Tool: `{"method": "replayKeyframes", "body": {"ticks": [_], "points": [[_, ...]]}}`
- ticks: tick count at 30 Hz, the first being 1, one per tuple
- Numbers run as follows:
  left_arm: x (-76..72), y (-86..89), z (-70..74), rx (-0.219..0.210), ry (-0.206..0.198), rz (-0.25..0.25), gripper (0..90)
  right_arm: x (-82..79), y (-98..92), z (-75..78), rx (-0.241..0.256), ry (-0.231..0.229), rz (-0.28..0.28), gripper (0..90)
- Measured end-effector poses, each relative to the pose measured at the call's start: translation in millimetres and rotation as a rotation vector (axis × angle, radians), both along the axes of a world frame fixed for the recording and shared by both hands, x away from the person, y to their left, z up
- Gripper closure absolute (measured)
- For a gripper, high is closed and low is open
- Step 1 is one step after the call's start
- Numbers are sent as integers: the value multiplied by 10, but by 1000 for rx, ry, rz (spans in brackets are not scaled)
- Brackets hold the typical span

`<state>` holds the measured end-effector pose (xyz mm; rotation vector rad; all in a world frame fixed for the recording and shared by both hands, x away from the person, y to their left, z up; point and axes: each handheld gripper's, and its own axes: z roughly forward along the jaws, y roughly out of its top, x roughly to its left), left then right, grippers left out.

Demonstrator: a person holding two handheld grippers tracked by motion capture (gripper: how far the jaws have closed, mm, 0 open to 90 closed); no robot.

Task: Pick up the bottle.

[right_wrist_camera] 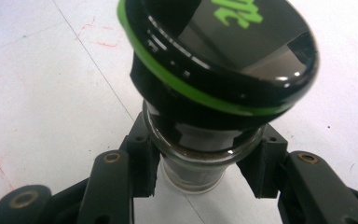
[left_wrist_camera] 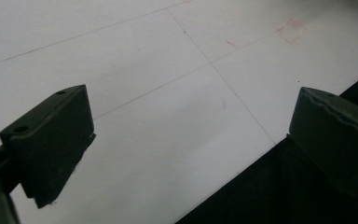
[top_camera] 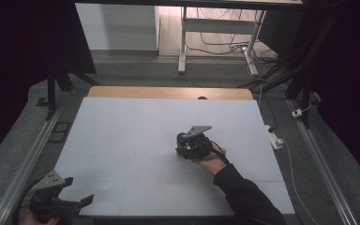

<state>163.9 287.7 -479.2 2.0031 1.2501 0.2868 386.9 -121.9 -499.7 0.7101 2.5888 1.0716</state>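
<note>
A small glass jar point(right_wrist_camera: 214, 56) with a glossy black cap, a green ring and green lettering is tilted toward the camera in the right gripper view. My right gripper point(right_wrist_camera: 205, 163) is shut on its glass neck, just above the white tabletop point(right_wrist_camera: 42, 102). In the high view the jar point(top_camera: 181, 137) and right gripper point(top_camera: 186, 149) are a little right of the table's middle. My left gripper point(top_camera: 78, 190) is at the near left corner, open with nothing between its jaws. Its own view shows the left gripper point(left_wrist_camera: 191, 140) over the table's front edge.
The white tabletop point(top_camera: 122, 136) has faint seams and red marks. A wooden strip point(top_camera: 168, 92) runs along its far edge. A white power strip point(top_camera: 275, 140) lies on the floor to the right, and metal rails point(top_camera: 23, 164) flank both sides.
</note>
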Motion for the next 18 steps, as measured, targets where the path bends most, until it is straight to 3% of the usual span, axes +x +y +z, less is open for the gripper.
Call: {"method": "replayKeyframes", "body": {"ticks": [6, 18], "points": [[0, -1, 1, 1, 0, 1, 8, 0, -8, 14, -11, 1, 14, 530], [1, -1, 1, 2, 1, 1, 8, 0, -61, 138, 31, 23, 29, 531]]}}
